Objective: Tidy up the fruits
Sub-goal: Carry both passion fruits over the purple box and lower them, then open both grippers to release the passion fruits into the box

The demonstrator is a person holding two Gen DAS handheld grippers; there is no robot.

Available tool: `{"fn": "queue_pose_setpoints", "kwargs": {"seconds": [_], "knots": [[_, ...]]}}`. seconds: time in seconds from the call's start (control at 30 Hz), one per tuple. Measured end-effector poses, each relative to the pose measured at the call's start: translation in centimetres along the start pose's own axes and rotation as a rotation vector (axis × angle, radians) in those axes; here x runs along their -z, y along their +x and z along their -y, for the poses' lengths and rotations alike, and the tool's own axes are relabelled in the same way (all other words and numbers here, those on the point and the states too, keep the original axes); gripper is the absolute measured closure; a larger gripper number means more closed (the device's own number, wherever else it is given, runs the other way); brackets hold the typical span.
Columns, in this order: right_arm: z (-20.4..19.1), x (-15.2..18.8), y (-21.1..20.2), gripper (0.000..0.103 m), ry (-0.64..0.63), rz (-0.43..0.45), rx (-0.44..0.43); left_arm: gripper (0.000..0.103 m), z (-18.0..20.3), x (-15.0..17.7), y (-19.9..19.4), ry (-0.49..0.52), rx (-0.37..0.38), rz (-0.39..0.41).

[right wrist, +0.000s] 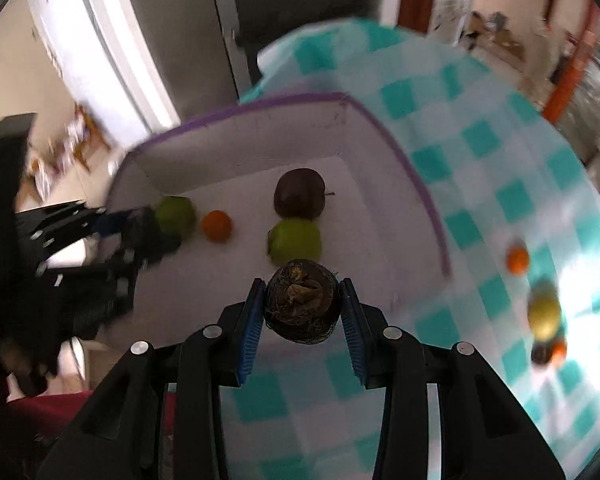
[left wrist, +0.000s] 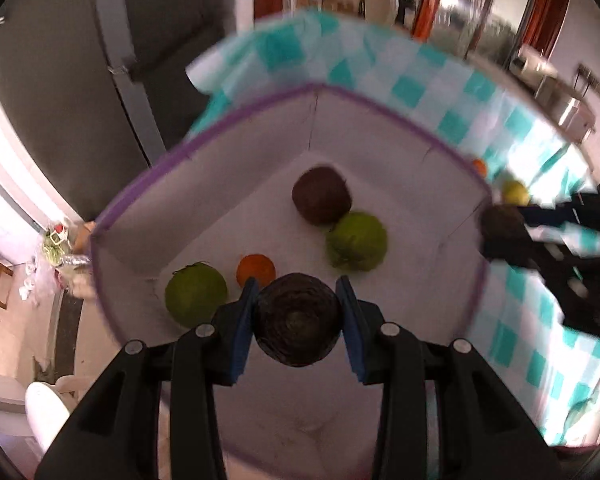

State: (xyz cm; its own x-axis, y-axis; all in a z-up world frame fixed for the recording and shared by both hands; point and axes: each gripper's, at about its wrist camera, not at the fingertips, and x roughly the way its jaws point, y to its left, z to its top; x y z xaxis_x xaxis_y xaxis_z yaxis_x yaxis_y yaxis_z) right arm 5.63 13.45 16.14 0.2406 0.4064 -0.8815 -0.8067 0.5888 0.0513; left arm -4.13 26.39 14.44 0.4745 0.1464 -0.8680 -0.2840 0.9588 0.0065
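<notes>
My left gripper [left wrist: 298,285] is shut on a dark round fruit [left wrist: 298,324], held over the near part of a white box with a purple rim [left wrist: 140,178]. Inside the box lie a dark brown fruit [left wrist: 322,196], two green fruits [left wrist: 356,242] [left wrist: 196,298] and a small orange [left wrist: 256,270]. My right gripper [right wrist: 303,286] is shut on a dark wrinkled fruit [right wrist: 302,308], just above the box's near edge [right wrist: 400,152]. The right wrist view shows the same box contents: the dark brown fruit [right wrist: 299,199], a green fruit [right wrist: 296,240] and the orange [right wrist: 217,226].
The box stands on a teal-and-white checked tablecloth [right wrist: 480,140]. Loose on the cloth to the right lie an orange [right wrist: 517,260], a yellow-green fruit [right wrist: 544,312] and two more small fruits [right wrist: 548,352]. Grey doors and a cluttered floor lie beyond the table's edge.
</notes>
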Motion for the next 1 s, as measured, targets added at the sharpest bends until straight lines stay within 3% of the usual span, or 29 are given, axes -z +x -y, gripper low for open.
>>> {"fn": "queue_pose_setpoints", "kwargs": {"seconds": [0.17,0.27,0.47,0.5,0.53,0.63,0.73,0.83,0.9,0.93,0.97,1.0], "knots": [[0.6,-2.6,9.7,0.065,-0.126,-0.344,0.027,0.063,0.7,-1.7,5.8,0.063,0.011,-0.230],[1.1,-2.7,13.3,0.065,-0.153,-0.474,0.023,0.063,1.5,-2.4,8.8,0.123,0.021,-0.339],[1.7,-2.6,16.1,0.061,-0.118,-0.575,0.032,0.062,1.4,-3.2,12.5,0.133,0.011,-0.458],[1.9,-2.4,16.1,0.057,-0.105,-0.574,0.024,0.052,1.5,-3.3,12.6,0.137,0.011,-0.459],[1.9,-2.3,16.0,0.045,-0.095,-0.565,0.007,0.040,1.5,-3.3,12.7,0.135,0.013,-0.459],[2.2,-2.0,14.7,0.045,-0.088,-0.492,-0.011,0.031,1.3,-3.3,12.6,0.131,0.050,-0.452],[2.9,-2.0,12.4,0.044,-0.054,-0.397,-0.031,0.027,0.3,-4.4,10.8,0.085,0.099,-0.364],[5.2,-2.7,7.4,0.043,0.067,-0.180,-0.129,0.024,-0.1,-7.2,5.8,0.083,-0.007,-0.088],[7.6,-2.4,2.1,0.034,0.149,0.068,-0.203,0.012,0.5,-10.2,1.7,0.076,0.000,0.137],[8.5,-2.0,0.4,0.027,0.181,0.155,-0.196,0.008,1.0,-11.4,0.8,0.080,0.008,0.191],[10.4,-0.8,-2.0,0.020,0.253,0.280,-0.136,0.006,2.4,-13.1,0.0,0.098,0.024,0.249],[11.9,0.3,-3.3,0.016,0.322,0.346,-0.068,0.002,3.9,-14.7,-0.2,0.122,0.042,0.276]]}}
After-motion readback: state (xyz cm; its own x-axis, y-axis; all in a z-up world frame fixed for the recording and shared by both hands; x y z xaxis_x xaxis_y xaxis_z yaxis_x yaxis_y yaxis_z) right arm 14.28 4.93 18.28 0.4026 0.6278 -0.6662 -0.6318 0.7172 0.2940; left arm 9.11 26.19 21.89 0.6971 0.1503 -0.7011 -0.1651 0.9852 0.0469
